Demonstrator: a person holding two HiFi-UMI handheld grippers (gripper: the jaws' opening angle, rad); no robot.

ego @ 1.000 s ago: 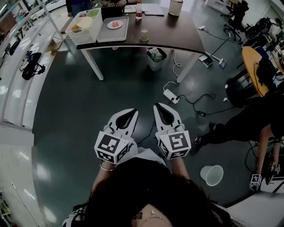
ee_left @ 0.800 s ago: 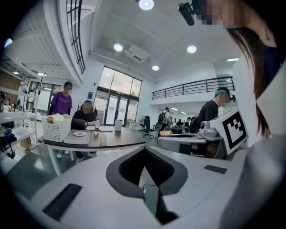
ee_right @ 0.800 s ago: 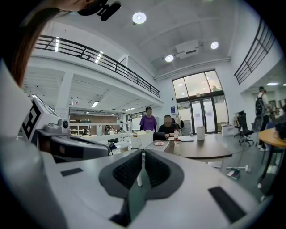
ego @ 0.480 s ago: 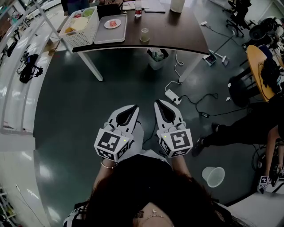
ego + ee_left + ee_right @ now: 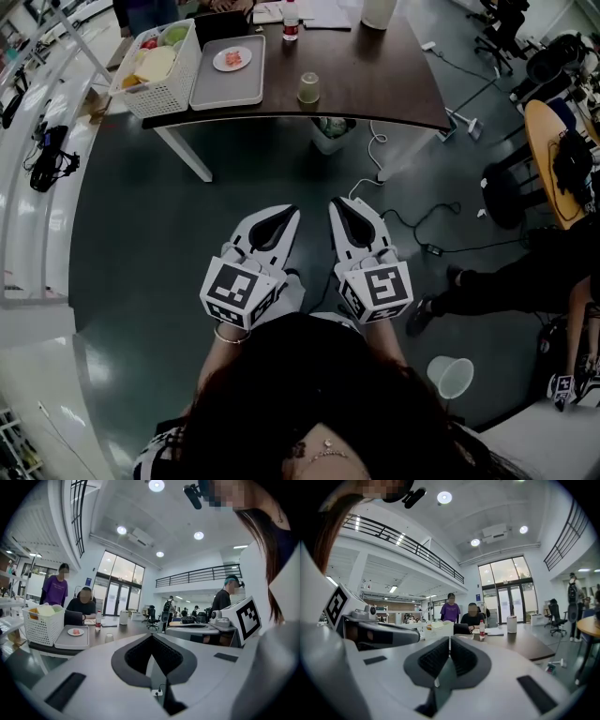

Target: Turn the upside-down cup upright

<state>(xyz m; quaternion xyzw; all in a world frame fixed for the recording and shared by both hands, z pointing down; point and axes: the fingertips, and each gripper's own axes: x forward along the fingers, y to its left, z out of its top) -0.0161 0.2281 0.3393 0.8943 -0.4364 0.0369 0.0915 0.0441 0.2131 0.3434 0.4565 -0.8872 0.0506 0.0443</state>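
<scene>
On the dark brown surface (image 5: 394,84), near its front edge, stood the cup (image 5: 308,88), pale and half clear, with its wider end down as far as the head view showed. In the left gripper view the same cup (image 5: 108,638) appeared small, just right of a grey tray (image 5: 228,82). On this tray lay a small plate (image 5: 232,59) with something pink on it. A white basket (image 5: 155,80) with some fruit-like things touched the tray on its other side. Further back stood a bottle (image 5: 292,19) with a red label, too small to read.

The only clear print was the black-and-white square pattern on the marker cubes, one on the left tool (image 5: 239,292) and one on the right tool (image 5: 382,289).

The left tool (image 5: 284,216) had its jaws pressed together, with nothing between them, and the left gripper view (image 5: 151,637) confirmed this. The right tool (image 5: 341,206) was also pressed together and carried nothing, as the right gripper view (image 5: 449,641) showed. Both were held side by side over the dark floor (image 5: 141,234), well apart from the surface, and both pointed toward it. A second clear cup (image 5: 452,377) was seen low at the right, seemingly on the floor.
</scene>
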